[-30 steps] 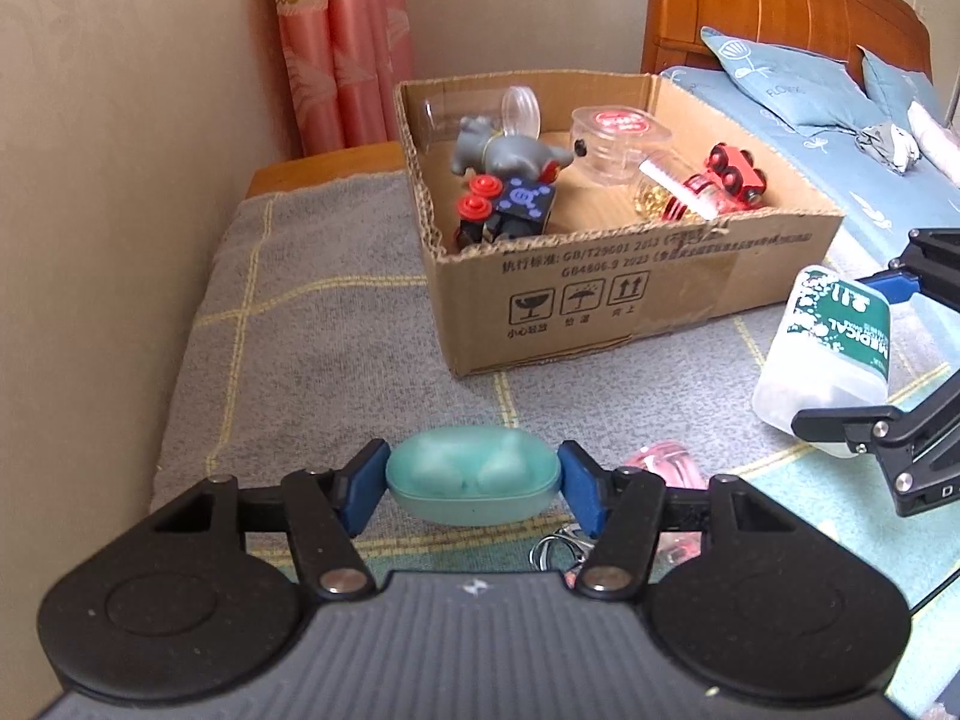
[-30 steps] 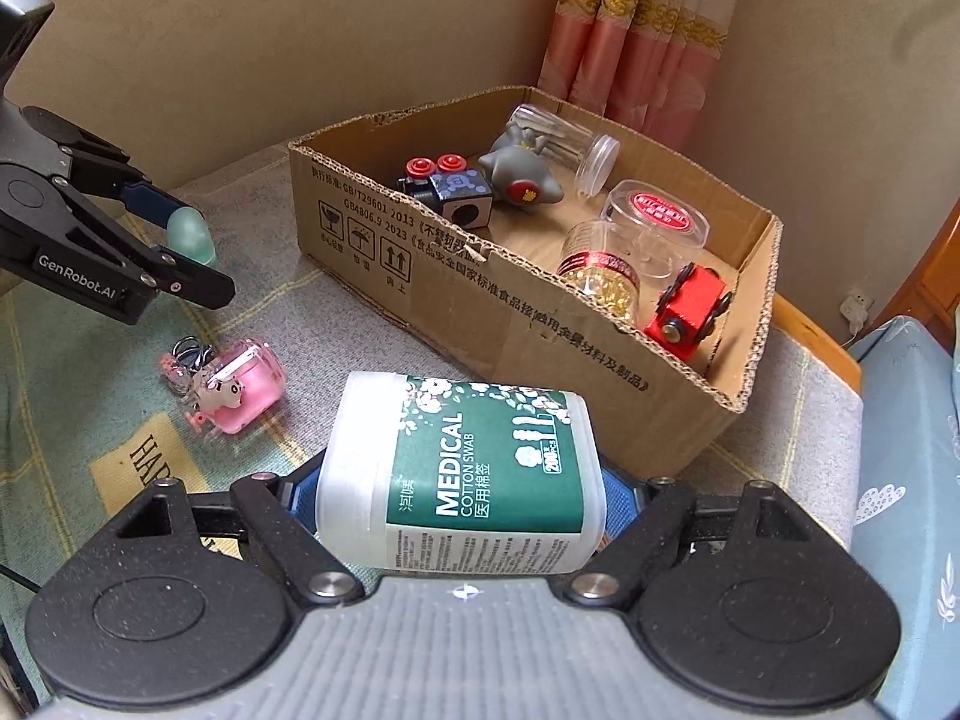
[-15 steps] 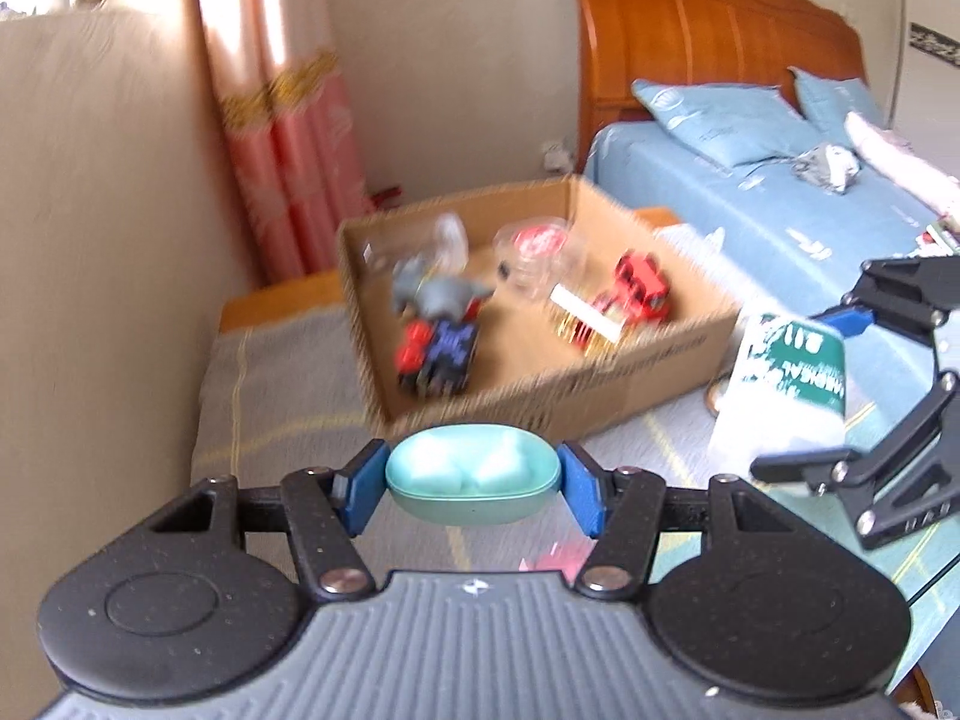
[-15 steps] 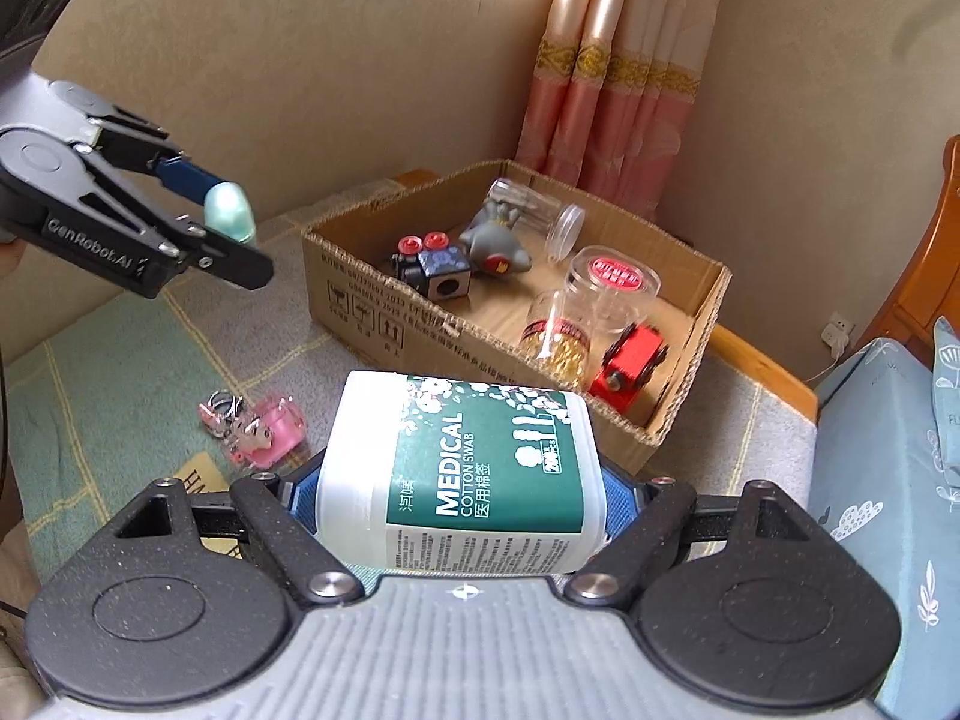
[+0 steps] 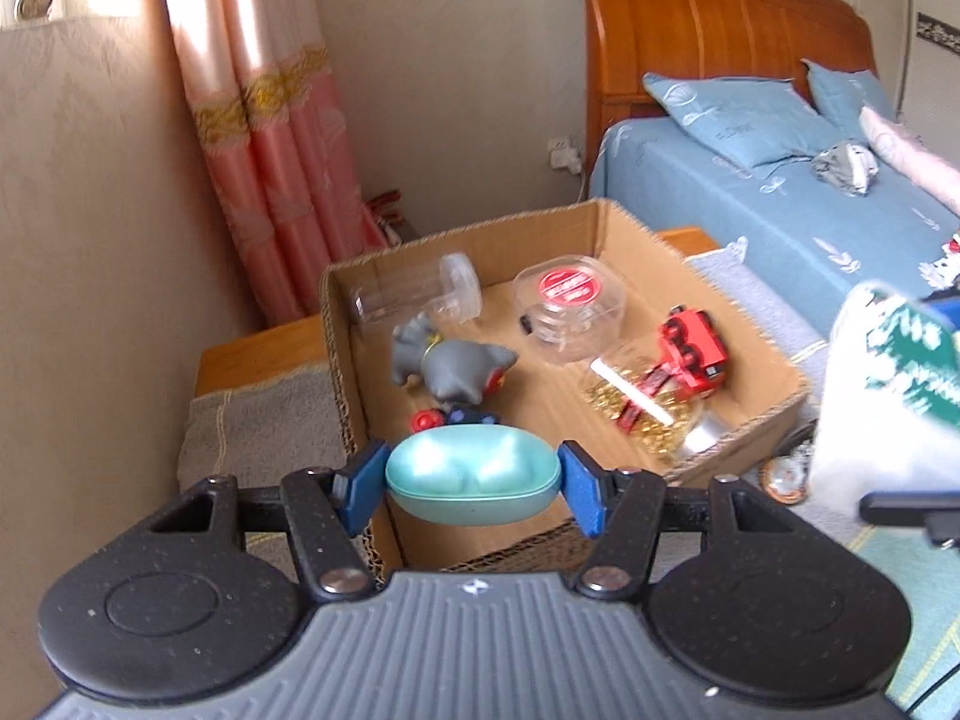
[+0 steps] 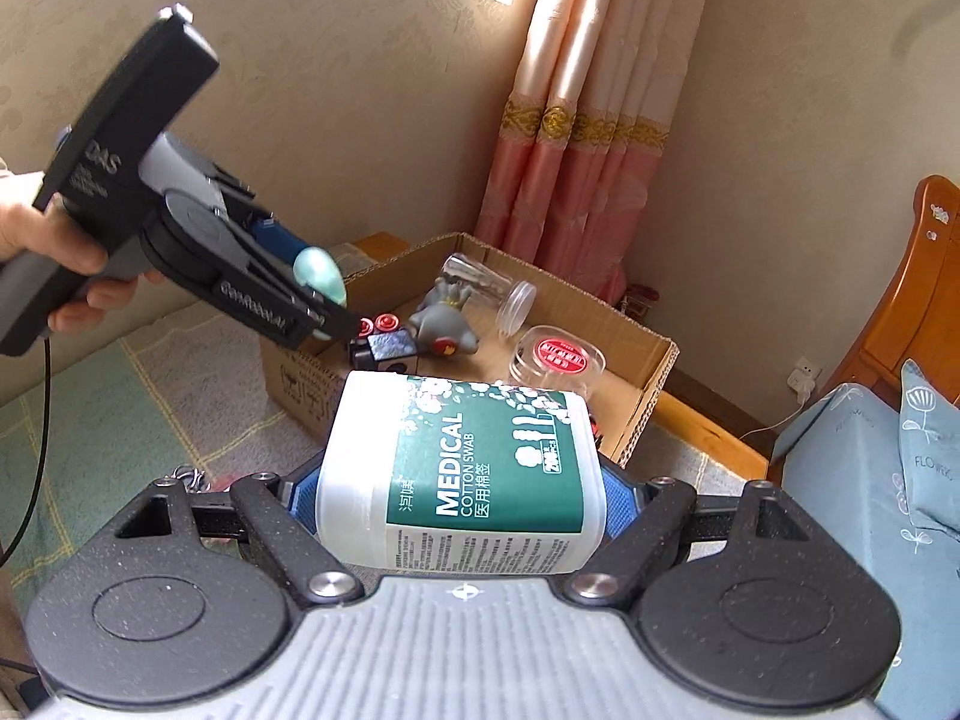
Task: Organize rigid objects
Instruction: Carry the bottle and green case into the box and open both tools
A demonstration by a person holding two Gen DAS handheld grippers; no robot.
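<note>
My left gripper point(image 5: 473, 481) is shut on a teal oval case point(image 5: 473, 474), held in the air over the near left corner of the open cardboard box point(image 5: 744, 420). From the right wrist view the same teal case point(image 6: 319, 275) sits between the left gripper's fingers above the box's near wall point(image 6: 300, 381). My right gripper point(image 6: 459, 483) is shut on a white cotton swab jar with a green label point(image 6: 462, 468), lifted near the box; the jar point(image 5: 882, 402) shows blurred at the right of the left wrist view.
The box holds a grey toy animal point(image 5: 447, 360), a clear tube point(image 5: 414, 297), a round clear tub with a red label point(image 5: 567, 306), a red toy vehicle point(image 5: 696, 354), a jar of gold pins point(image 5: 636, 408) and a dark block toy point(image 6: 384, 345). A bed point(image 5: 780, 204) lies to the right.
Both grippers have risen with their loads. The left one has carried the teal case from the blanket up to the box's near left corner; the pink keychain toy has dropped from the left view.
</note>
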